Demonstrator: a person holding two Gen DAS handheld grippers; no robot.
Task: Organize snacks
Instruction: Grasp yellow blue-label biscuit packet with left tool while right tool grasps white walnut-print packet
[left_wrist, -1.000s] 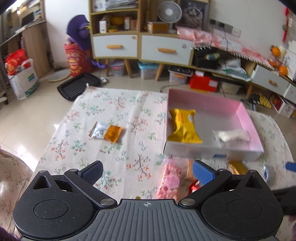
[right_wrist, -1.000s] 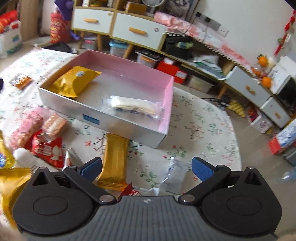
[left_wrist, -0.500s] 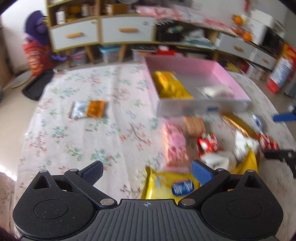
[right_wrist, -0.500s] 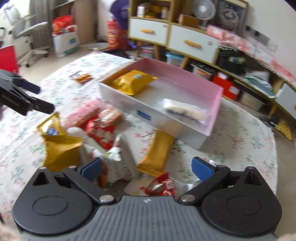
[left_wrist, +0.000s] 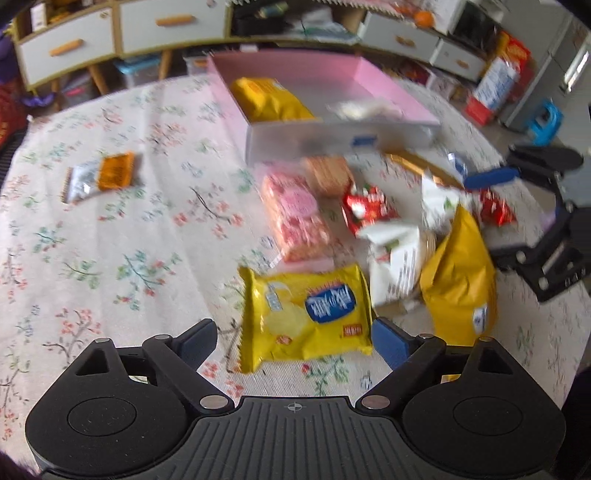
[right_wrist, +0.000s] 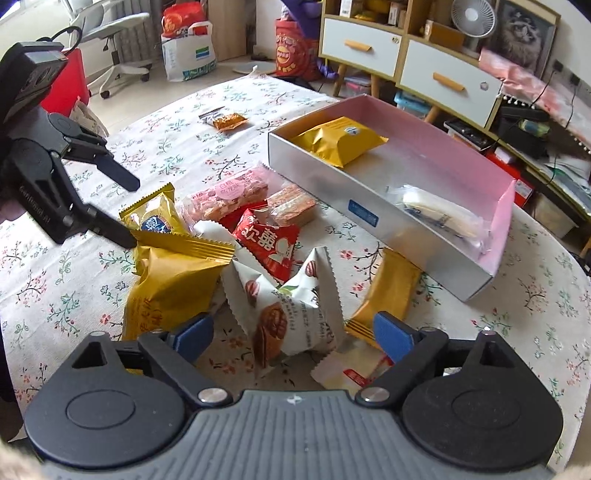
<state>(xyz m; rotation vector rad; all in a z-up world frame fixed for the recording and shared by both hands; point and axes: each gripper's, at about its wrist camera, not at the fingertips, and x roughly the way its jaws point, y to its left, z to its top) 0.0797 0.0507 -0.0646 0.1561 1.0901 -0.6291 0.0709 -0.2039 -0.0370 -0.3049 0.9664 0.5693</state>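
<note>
A pink box (right_wrist: 332, 192) on the floral table holds a yellow packet (right_wrist: 340, 142) and a clear-wrapped white snack (right_wrist: 439, 214). In front of it lies a pile of snacks. My left gripper (left_wrist: 293, 341) points down over a yellow packet with a blue label (left_wrist: 306, 317). Its jaws are closing, the packet lies between them, and the pads stand clear of it. My right gripper (right_wrist: 293, 339) hangs over a white walnut-print packet (right_wrist: 291, 314). Its jaws are also closing, without touching the packet. The left gripper (right_wrist: 127, 212) shows at the pile's left edge.
A pink packet (left_wrist: 295, 214), a red packet (right_wrist: 266, 240), a golden bar (right_wrist: 388, 291) and a golden bag (right_wrist: 170, 284) crowd the pile. A small orange-and-silver packet (left_wrist: 99, 175) lies apart at the left. Drawer cabinets (right_wrist: 443, 81) stand behind the table.
Both grippers have tipped downward and rolled. The left one sank toward the snack pile, and the right one swung over it. Both pairs of jaws have narrowed slightly.
</note>
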